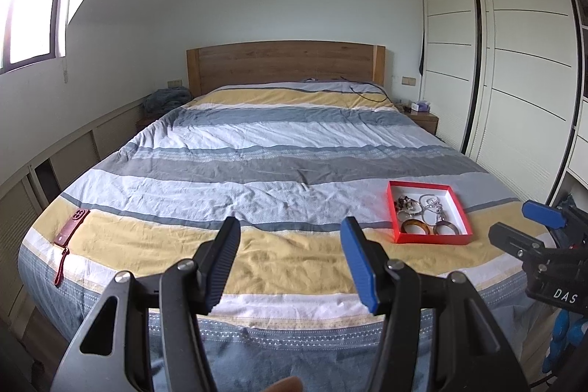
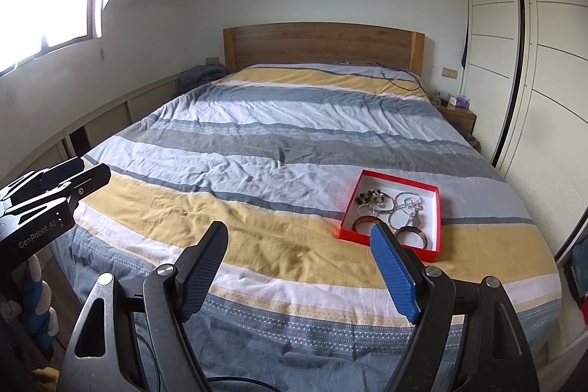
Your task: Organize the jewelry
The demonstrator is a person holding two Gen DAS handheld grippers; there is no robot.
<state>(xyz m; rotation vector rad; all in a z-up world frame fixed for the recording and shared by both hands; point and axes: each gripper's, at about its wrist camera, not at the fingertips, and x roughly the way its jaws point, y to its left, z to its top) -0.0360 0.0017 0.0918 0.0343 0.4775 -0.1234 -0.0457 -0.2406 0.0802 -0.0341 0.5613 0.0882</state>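
Observation:
A shallow red box (image 1: 430,237) (image 2: 437,210) with a white inside lies on the striped bed near its foot, right of centre. It holds a tangle of jewelry (image 1: 424,210) (image 2: 389,208): silver bangles, a chain, dark beads, a brown bangle (image 1: 415,227) (image 2: 364,221). My left gripper (image 1: 290,234) is open and empty above the foot of the bed, left of the box. My right gripper (image 2: 299,237) is open and empty, its blue finger (image 2: 393,267) just in front of the box. Each gripper shows in the other's view (image 1: 544,230) (image 2: 73,175).
A dark red phone case (image 1: 71,226) with a strap lies at the bed's left foot corner. A black cable (image 1: 367,90) lies near the wooden headboard (image 1: 284,63). A nightstand (image 2: 457,114) and white wardrobe doors (image 1: 522,61) stand to the right. Low cabinets line the left wall.

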